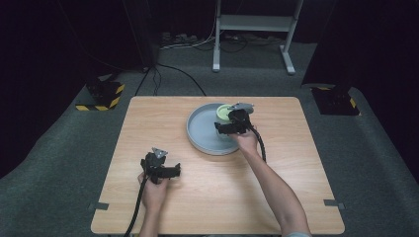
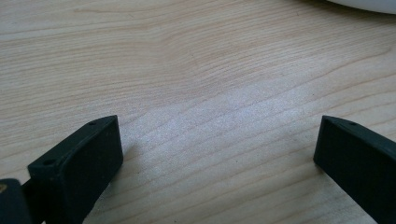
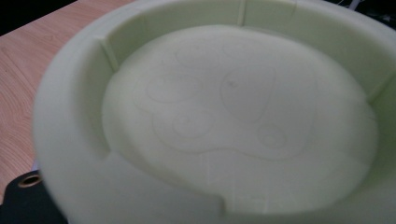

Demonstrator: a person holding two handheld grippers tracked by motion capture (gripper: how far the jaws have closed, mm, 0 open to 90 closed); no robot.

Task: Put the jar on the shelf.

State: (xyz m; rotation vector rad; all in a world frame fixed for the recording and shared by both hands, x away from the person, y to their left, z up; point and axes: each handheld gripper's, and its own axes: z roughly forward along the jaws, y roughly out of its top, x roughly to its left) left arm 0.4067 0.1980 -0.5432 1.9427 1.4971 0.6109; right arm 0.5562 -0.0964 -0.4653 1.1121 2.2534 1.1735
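— What's nearest to you?

— My left gripper [image 1: 170,170], low over the near left part of the wooden tabletop [image 1: 207,202]; in the left gripper view its jaws stand wide apart with nothing but bare wood grain between them; a pale rim of something round shows at the top right corner of that view, too little for me to name it.

— And the other hand?

— I see my right gripper [image 1: 228,127] farther out, near the middle of the tabletop, over the grey round tray [image 1: 197,131]; the forearm reaches to it from the bottom edge of the high view.

— Where is the bowl?

— The pale green bowl [image 1: 223,113] sits at the far right part of the tray, inside its rim, just beyond the right gripper; in the right gripper view the bowl [image 3: 224,107] is very close and blurred, its inside faintly marked with rounded outlines, its near wall against the bottom of the view; I cannot tell whether the jaws are closed on that wall or merely beside it.

— Anything beyond?

— Grey carpet [image 1: 247,74], then a white frame on legs [image 1: 254,22] and some cables [image 1: 188,42] on the floor at the back.
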